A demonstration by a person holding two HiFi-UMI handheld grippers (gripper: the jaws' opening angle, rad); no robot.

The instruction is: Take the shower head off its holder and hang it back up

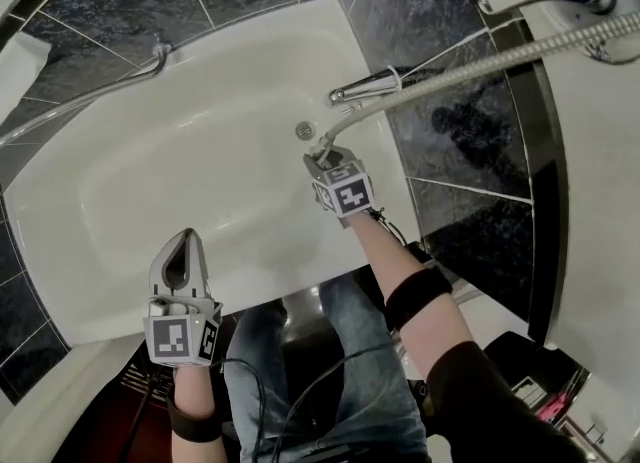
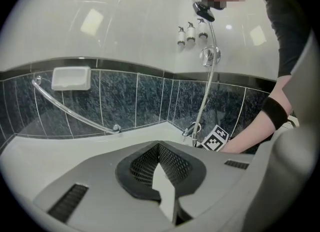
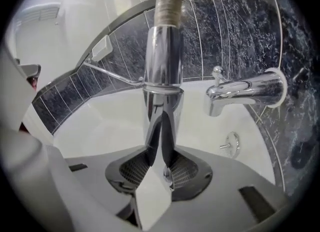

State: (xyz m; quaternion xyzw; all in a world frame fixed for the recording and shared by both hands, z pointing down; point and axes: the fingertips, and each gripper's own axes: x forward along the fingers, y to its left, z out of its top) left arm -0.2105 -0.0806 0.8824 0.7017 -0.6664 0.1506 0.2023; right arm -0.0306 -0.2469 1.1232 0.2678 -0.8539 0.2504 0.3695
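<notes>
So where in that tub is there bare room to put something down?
The tub floor is bare from the grab bar down to the left claw. It is crowded at the spout: the hose and the right claw, shut on the shower handle, meet there.
</notes>
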